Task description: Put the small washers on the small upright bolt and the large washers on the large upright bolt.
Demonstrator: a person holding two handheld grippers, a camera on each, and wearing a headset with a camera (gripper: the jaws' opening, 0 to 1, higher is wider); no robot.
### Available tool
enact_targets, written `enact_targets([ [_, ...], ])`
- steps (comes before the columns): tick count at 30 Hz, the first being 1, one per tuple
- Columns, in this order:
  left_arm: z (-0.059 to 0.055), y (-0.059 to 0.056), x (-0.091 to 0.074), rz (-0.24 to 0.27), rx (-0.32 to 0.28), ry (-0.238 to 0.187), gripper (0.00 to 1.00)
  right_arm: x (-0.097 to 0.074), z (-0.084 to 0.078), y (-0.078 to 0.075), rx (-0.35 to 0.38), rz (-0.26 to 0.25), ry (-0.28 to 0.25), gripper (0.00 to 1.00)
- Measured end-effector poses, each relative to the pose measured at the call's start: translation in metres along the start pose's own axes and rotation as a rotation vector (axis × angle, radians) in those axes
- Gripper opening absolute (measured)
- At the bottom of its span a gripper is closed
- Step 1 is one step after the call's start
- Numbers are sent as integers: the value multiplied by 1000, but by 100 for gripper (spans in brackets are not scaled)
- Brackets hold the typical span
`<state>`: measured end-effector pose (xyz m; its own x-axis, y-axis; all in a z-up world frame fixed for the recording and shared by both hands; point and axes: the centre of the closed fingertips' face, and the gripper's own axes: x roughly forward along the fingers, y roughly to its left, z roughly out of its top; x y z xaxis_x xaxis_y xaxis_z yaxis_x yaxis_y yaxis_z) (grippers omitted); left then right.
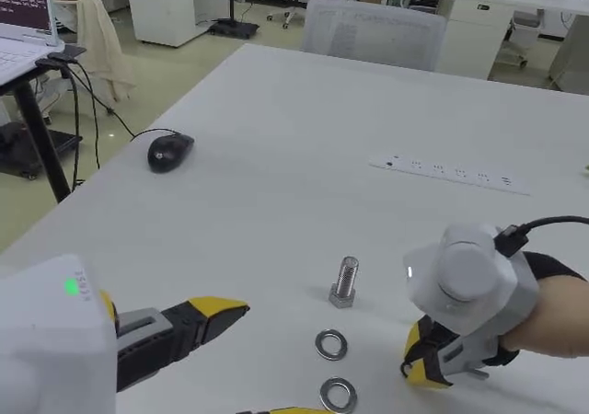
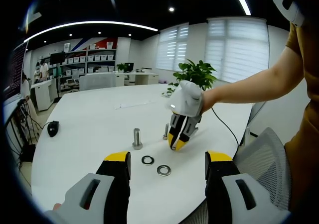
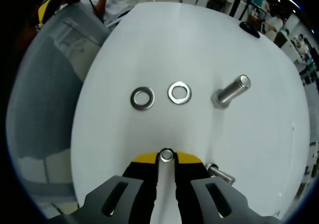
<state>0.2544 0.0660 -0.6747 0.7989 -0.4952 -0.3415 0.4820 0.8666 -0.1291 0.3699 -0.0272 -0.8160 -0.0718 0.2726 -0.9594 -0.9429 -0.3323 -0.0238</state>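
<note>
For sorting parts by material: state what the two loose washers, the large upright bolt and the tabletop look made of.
Loose washers: probably steel, bright silver faces with glints. Large upright bolt: probably plated steel, grey metallic sheen on thread and hex head. Tabletop: smooth matt white, perhaps laminate; core cannot be told.

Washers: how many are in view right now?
3. A large washer and a second large washer lie flat beside the large bolt; a small washer sits between the right tool's tips. More may be hidden.
</note>
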Motion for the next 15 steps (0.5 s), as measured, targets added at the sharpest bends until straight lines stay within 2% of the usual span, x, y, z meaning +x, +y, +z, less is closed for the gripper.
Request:
enact_targets([
  [5,1,-3,3,-11,4,4,59,-17,-11,-6,20,-33,-9,13],
  [15,2,-5,7,-25,8,3,59,-44,-25,-24,44,-93,6,13],
])
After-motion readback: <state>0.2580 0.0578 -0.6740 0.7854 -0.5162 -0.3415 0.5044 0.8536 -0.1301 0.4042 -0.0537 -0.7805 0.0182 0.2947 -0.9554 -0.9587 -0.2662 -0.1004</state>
